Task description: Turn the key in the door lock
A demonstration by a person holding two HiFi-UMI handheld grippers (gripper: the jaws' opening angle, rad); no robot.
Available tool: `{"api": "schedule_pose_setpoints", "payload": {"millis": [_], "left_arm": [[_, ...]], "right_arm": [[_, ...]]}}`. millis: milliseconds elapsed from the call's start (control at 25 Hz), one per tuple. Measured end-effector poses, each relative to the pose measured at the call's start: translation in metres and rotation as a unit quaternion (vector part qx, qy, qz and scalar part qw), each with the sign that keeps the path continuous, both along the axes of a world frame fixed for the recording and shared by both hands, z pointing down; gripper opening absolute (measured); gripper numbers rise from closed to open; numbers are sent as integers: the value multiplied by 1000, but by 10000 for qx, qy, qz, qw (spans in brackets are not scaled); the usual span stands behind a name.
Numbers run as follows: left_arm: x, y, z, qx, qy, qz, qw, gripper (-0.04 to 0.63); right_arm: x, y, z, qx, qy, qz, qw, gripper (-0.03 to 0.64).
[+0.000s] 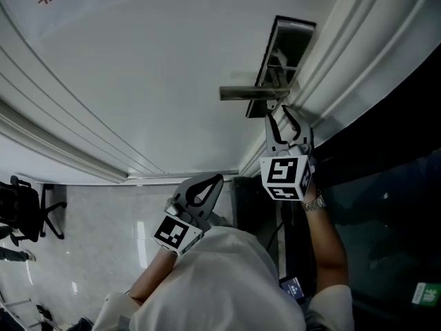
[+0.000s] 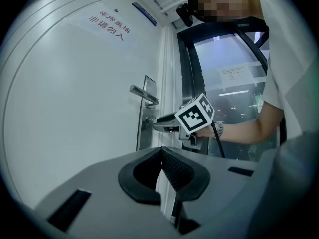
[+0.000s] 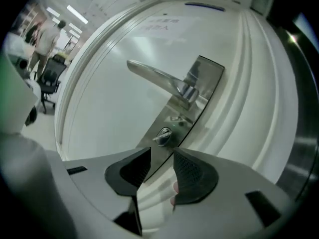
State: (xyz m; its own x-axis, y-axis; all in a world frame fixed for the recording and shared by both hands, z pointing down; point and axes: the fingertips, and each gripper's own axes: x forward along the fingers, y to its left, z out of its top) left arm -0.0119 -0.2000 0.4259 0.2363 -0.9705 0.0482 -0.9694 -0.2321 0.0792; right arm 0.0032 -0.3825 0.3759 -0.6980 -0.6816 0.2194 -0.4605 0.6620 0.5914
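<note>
Right gripper [image 3: 161,158] open at the lock, key [image 3: 162,136] not pinched.

The key is seen seated in the steel lock plate [image 3: 202,91], just below the lever handle [image 3: 157,77], on the white door [image 1: 151,81]. The right jaws are spread, and the key is framed just ahead of the gap between them, touched by neither pad. The left gripper [image 1: 210,183] is held well back from the lock, lower in the head view, with its 2 jaws pressed together on nothing. Red lettering [image 2: 107,25] is seen high on the door.
</note>
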Motion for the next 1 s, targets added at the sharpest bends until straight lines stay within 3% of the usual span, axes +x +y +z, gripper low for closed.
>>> {"api": "schedule_pose_setpoints", "payload": {"millis": [80, 200, 440, 640, 720, 800, 920, 1000], "left_arm": [[1, 0, -2, 72, -4, 39, 10000, 6], [2, -1, -8, 209, -46, 69, 9997, 6], [-2, 2, -10, 217, -24, 3, 9998, 6], [-3, 6, 0, 24, -31, 41, 10000, 6], [-3, 5, 0, 26, -15, 34, 10000, 6], [-4, 4, -3, 101, -7, 1, 9999, 6], [-5, 4, -6, 188, 13, -49, 9998, 6], [-7, 6, -3, 129, -3, -70, 9999, 6]], "right_arm": [[-1, -2, -7, 884, 587, 55, 9943, 120], [-6, -3, -14, 1981, 1239, 82, 9723, 120], [-13, 0, -16, 2883, 1861, -41, 9393, 120], [-20, 2, -9, 3830, 2735, -398, 8814, 120], [-27, 7, -4, 4003, 2943, -588, 8658, 117], [-32, 9, -2, 3935, 2857, -550, 8721, 68], [-33, 7, -6, 3617, 2372, -178, 9014, 61], [-32, 6, -8, 3474, 2058, 14, 9148, 61]]}}
